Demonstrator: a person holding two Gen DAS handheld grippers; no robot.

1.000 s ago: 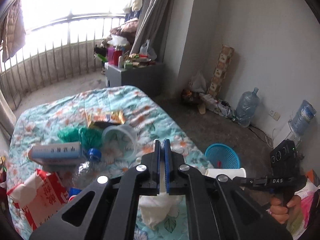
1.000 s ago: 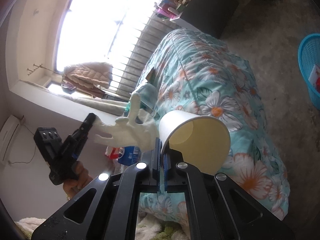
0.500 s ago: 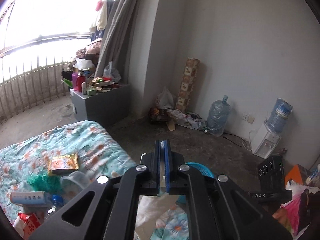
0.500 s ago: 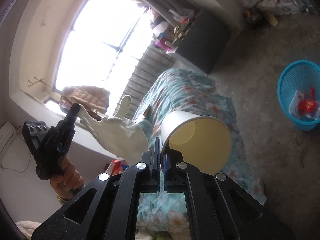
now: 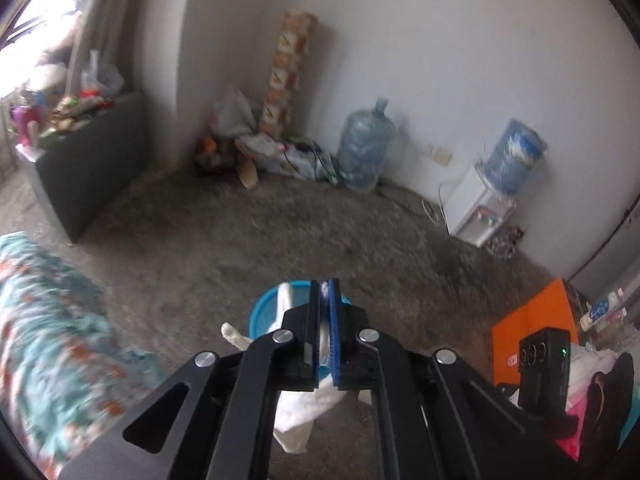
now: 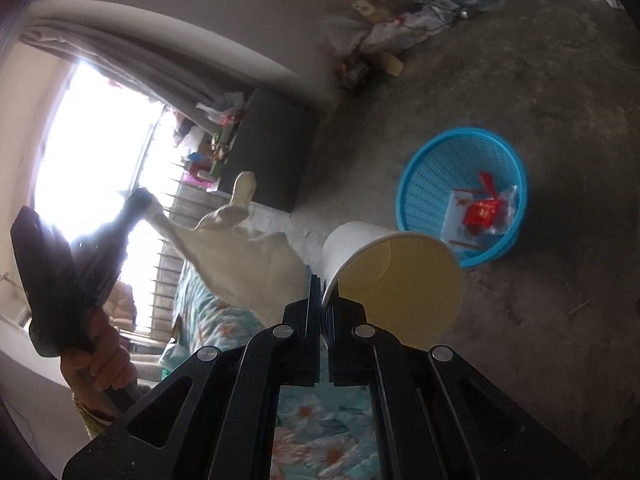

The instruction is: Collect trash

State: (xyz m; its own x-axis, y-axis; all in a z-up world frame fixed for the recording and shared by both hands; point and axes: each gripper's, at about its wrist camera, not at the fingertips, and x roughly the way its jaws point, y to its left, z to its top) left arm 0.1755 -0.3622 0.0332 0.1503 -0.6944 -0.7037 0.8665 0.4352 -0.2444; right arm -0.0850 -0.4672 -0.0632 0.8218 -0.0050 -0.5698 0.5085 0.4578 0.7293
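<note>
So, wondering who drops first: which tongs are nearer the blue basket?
Right, probably. Right tongs with the cup sit just beside the basket; left tongs with the glove hang farther back.

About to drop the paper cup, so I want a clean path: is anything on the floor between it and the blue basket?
Nothing visible: only bare grey floor lies between the white paper cup and the blue plastic basket.

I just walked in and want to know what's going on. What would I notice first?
A big paper cup is pinched by its rim in the right gripper, near a blue basket on the floor that already has wrappers inside. The left gripper pinches a floppy white glove, held above the same basket.
</note>
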